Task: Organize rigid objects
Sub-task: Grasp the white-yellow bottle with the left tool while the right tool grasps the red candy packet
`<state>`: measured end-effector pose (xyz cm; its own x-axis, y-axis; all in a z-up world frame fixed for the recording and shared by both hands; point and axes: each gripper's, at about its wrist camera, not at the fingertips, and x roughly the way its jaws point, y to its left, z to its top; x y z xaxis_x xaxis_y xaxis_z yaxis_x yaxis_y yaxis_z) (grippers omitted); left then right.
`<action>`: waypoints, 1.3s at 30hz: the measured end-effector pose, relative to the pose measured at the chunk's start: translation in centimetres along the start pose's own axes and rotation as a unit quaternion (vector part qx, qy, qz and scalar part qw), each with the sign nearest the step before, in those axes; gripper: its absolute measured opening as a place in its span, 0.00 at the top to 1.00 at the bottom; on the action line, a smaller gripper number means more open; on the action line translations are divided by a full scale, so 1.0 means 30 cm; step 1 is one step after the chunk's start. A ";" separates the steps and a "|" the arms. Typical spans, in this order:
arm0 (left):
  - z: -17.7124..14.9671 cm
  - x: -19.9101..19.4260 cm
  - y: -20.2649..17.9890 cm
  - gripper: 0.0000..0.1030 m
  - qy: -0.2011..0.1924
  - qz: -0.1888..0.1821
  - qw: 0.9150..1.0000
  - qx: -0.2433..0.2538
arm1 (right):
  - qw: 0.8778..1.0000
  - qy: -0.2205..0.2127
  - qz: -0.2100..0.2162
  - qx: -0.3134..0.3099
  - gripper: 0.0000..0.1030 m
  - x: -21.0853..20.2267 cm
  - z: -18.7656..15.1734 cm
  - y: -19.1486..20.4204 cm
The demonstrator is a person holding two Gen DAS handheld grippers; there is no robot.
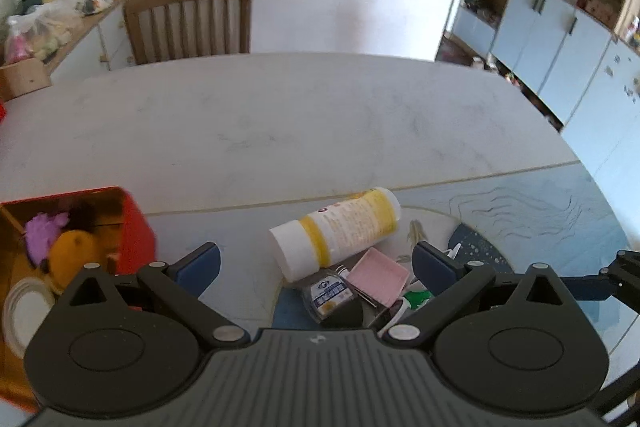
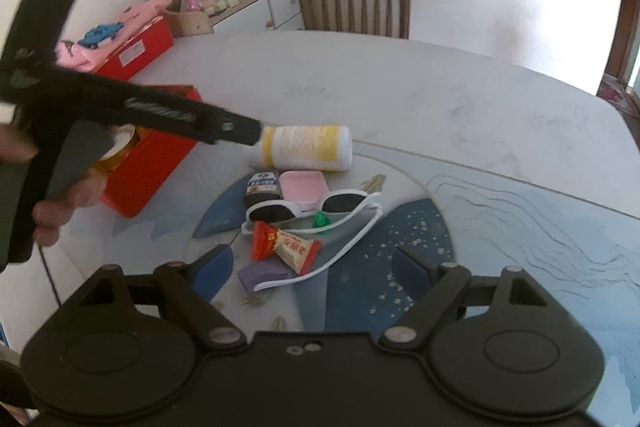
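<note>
The big table [image 2: 400, 87] holds a red box [image 2: 160, 155], a bottle [image 2: 308, 147] on its side beside it, then sunglasses [image 2: 304, 207]. The left tool [image 1: 316, 263] and right tool [image 2: 312, 263] both gape wide, holding nothing

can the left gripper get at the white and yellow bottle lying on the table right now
Probably yes: the left gripper is open and empty, and the bottle lies just ahead between its fingers, on top of the clutter with nothing covering it.

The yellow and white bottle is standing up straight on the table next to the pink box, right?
Not quite. The yellow and white bottle is lying on its side, not standing, as the right wrist view shows. It is on the table next to the pink box.
</note>
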<state>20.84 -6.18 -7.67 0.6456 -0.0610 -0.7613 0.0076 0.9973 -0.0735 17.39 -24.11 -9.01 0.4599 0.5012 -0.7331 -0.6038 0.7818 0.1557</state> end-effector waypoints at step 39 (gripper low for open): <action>0.056 0.352 -0.010 0.18 0.063 -0.039 0.992 0.098 | 0.997 0.068 0.027 -0.027 0.57 0.291 0.043 0.044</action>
<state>28.94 -7.05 -14.62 0.5373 -0.1313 -0.8331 0.2109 0.9773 -0.0180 21.45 -18.22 -14.36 0.3354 0.4845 -0.8079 -0.6615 0.7317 0.1642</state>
